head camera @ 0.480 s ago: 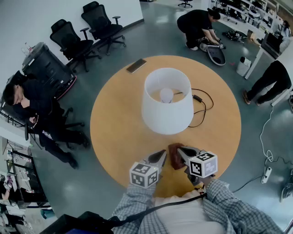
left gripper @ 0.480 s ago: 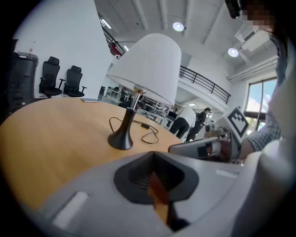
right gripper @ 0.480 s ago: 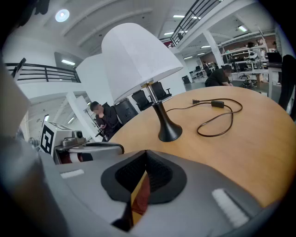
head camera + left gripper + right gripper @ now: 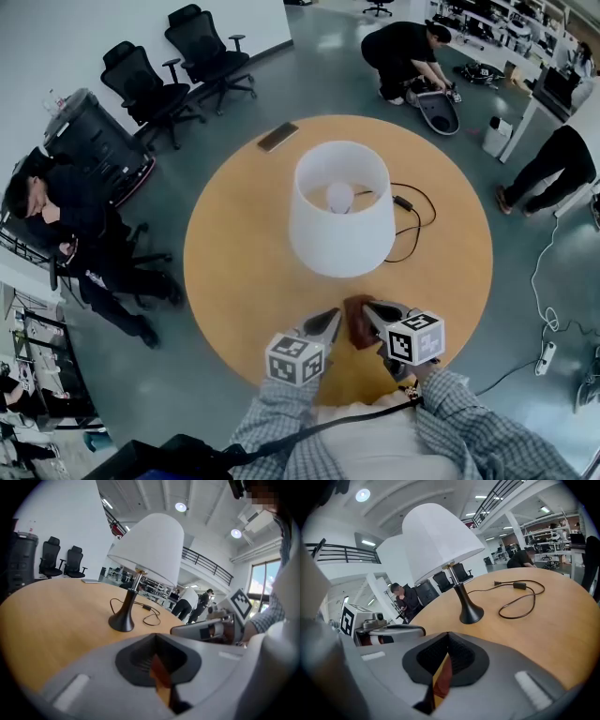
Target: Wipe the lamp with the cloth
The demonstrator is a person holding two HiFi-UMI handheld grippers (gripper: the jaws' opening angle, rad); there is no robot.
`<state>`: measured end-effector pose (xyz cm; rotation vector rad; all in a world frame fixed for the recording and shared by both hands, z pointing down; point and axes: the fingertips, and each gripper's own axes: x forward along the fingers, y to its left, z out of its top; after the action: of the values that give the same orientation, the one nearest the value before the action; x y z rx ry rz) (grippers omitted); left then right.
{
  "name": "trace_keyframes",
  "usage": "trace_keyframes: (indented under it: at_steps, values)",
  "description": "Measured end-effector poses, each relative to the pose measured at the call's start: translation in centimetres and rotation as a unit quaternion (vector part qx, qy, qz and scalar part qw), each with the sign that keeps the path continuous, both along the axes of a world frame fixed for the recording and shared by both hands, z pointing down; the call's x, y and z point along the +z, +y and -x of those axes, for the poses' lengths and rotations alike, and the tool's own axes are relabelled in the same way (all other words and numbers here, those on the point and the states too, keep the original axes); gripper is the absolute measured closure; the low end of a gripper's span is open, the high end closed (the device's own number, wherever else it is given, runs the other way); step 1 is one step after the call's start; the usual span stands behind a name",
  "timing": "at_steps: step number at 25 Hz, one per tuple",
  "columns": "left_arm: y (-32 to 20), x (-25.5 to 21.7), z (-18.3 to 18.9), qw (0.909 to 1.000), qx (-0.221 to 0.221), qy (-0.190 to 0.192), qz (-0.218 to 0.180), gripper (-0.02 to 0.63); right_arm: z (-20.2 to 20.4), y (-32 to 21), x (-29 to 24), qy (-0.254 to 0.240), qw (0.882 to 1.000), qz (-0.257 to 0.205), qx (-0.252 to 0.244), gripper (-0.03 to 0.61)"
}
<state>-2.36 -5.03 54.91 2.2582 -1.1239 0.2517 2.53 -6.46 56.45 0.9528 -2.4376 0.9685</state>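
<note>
Nothing has shifted: the left gripper (image 4: 334, 317) and right gripper (image 4: 368, 308) keep jaws together either side of the brown cloth (image 4: 358, 325) (at the tabletop (image 4: 239, 258) near edge). The lamp (image 4: 341, 208) stands beyond them, so wiping seems not yet begun.

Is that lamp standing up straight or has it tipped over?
Upright. The lamp stands with its base flat on the table, its stem rising straight.
</note>
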Motion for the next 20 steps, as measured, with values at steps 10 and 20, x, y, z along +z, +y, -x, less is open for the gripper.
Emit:
trace_keyframes:
  at_steps: [10, 20]
  values:
    - [0.0, 0.3, 0.1, 1.0, -0.003, 0.002, 0.005, 0.614, -0.4, -0.1, 0.3, -0.004, 1.0, 0.007, 0.012, 0.575]
    - [-3.2, -4.9, 2.6, 0.9652, -0.07, 0.248, -0.044, 0.614, -1.1, 0.0, 0.5, -0.005, 1.0, 0.012, 0.019, 0.575]
